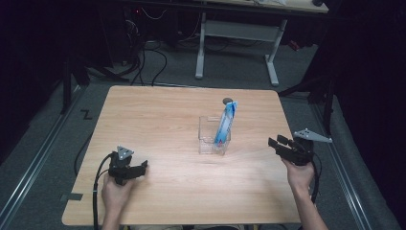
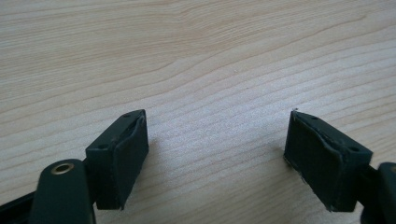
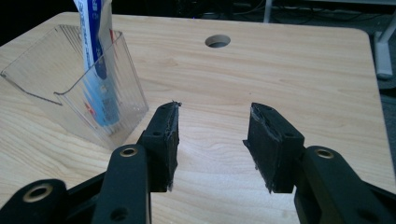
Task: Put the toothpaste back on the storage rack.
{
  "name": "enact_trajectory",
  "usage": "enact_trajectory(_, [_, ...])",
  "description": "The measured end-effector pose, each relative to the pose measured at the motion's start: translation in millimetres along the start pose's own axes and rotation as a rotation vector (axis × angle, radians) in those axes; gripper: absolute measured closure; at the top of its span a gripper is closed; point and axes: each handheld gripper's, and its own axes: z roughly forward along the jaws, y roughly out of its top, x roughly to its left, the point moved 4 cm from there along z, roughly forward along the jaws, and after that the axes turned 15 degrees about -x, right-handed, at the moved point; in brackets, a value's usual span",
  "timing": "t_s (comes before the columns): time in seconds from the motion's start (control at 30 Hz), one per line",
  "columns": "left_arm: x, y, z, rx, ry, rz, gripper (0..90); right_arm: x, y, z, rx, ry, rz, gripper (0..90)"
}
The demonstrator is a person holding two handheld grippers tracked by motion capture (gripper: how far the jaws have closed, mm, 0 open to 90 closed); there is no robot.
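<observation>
A clear plastic holder (image 1: 214,136) is seen near the middle of the wooden table (image 1: 158,120), and a blue and white tube (image 1: 225,122) is stood tilted inside it, its top leaning out above the rim. In the right gripper view the holder (image 3: 70,84) lies ahead of the jaws and off to their left, just beyond the left jaw tip and apart from it; the tube (image 3: 95,60) is cut off at the upper edge of that view, so its top cannot be made out, and its print is too blurred to be read. A round hole (image 3: 217,41) in the table is seen further ahead, about in line with the gap between the jaws.

The right gripper (image 3: 212,140) is held with its jaws partly open, nothing being gripped and only bare wood seen between them. The left gripper (image 2: 217,158) is held with its jaws wide apart over plain tabletop, nothing between them either; its body is cut off at the bottom edge. In the high view the left gripper (image 1: 143,166) is well apart from the holder, and the right gripper (image 1: 273,142) is pointed toward it from the side, its jaw tips small and dark.
</observation>
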Motion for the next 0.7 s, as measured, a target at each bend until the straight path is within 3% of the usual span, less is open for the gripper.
enact_trajectory(0.7, [0.0, 0.0, 0.0, 0.000, 0.000, 0.000, 21.8, 1.5, -27.7, 7.5, 0.044, -0.006, 0.018, 52.9])
